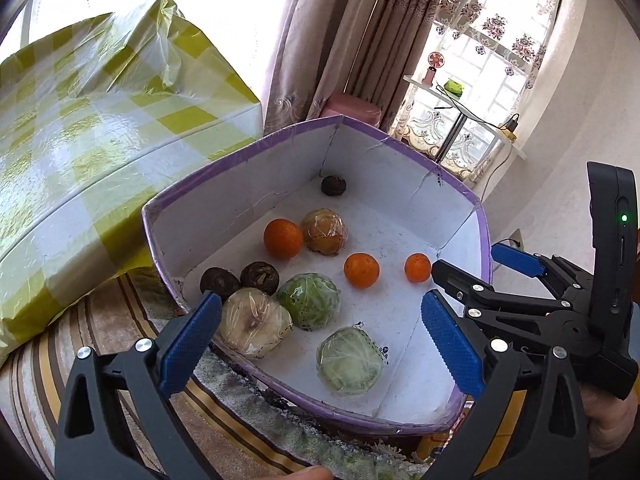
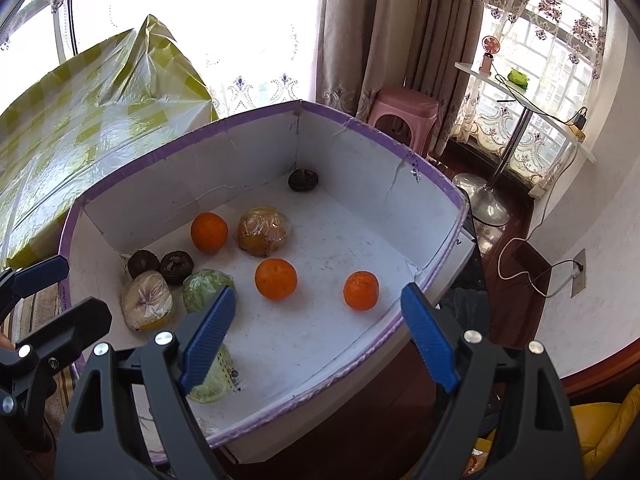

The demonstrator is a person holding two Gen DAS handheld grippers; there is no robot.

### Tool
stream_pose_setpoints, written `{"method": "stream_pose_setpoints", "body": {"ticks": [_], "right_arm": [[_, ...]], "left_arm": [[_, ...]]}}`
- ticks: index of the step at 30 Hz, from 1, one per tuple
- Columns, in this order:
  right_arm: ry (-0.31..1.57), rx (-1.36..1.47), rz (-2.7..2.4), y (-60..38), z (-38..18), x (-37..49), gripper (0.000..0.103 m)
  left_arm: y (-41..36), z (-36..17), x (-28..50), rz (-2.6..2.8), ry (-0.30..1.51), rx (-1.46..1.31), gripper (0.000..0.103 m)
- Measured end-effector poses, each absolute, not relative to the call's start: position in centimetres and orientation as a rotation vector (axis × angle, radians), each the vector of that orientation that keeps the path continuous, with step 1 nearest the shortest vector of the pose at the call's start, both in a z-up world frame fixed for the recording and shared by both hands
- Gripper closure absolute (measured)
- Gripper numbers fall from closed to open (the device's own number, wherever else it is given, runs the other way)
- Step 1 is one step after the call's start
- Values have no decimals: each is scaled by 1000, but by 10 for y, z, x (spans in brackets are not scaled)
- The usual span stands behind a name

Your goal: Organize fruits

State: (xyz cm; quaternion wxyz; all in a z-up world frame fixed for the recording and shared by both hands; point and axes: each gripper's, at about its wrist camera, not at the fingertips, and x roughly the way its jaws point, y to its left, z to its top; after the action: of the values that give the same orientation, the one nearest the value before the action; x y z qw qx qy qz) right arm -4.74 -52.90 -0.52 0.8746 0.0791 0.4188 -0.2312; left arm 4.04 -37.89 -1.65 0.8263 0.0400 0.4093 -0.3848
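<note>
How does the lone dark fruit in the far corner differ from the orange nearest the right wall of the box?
The lone dark fruit is brown-black and dull; the orange nearest the right wall is bright and smooth. The dark fruit sits tight in the box's far corner; the orange lies on open floor. The dark fruit looks wrinkled and slightly flattened. Both are unwrapped and untouched.

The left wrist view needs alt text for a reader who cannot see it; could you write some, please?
A white box with a purple rim holds three oranges, wrapped produce and dark round fruits. Both grippers, left gripper and right gripper, hover open and empty.
</note>
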Motion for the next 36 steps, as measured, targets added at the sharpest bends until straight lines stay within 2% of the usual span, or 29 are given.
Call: {"method": "stream_pose_setpoints", "body": {"ticks": [4,36], "right_arm": [[874,167,-483,-529,-5,-47,18],[872,175,-477,-531,-4,-47,18]], "left_arm": [[-377,-10,35,-784,823,105,5],[-381,-17,41,-784,859,125,5]]}}
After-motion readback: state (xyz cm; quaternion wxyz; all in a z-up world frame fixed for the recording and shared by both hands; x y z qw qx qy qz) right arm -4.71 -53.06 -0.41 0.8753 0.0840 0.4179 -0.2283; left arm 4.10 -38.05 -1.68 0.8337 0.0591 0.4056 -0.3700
